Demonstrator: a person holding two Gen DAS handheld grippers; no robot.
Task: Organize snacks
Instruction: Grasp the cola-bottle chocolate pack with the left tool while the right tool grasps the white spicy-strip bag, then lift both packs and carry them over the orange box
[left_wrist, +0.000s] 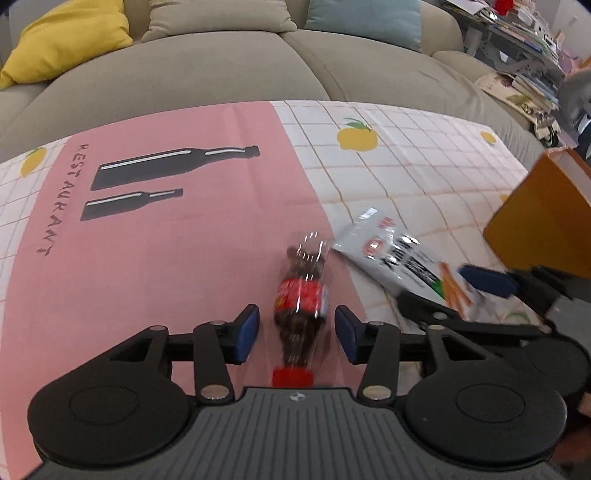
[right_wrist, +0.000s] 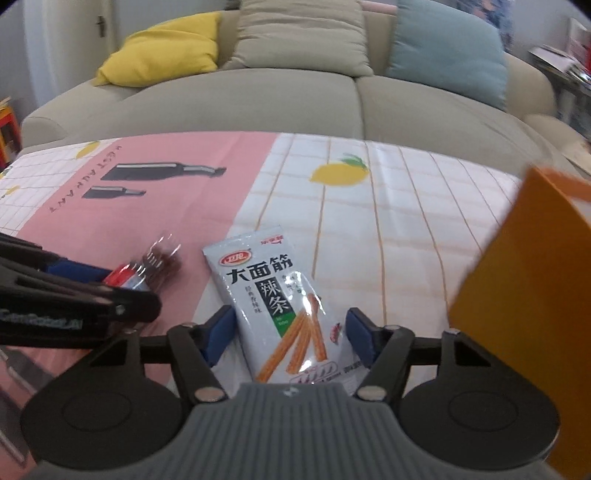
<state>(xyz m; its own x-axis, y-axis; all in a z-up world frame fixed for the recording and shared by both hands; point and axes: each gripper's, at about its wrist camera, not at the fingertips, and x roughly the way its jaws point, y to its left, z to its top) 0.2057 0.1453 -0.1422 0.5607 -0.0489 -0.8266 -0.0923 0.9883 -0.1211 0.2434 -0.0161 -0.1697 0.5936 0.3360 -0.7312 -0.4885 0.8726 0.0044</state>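
L claw (left_wrist: 297, 334) open w/ cola bottle (left_wrist: 301, 295) lying btwn pads, untouched, R claw (right_wrist: 291, 332) open astride snack pack (right_wrist: 273, 302), orange box (right_wrist: 524, 288) to its right

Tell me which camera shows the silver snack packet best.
The right wrist view: the silver snack packet lies flat between the open right gripper fingers, its print and pictured sticks sharp. The left wrist view shows the packet off to the side, blurred, its near end partly hidden behind the right gripper's fingers.
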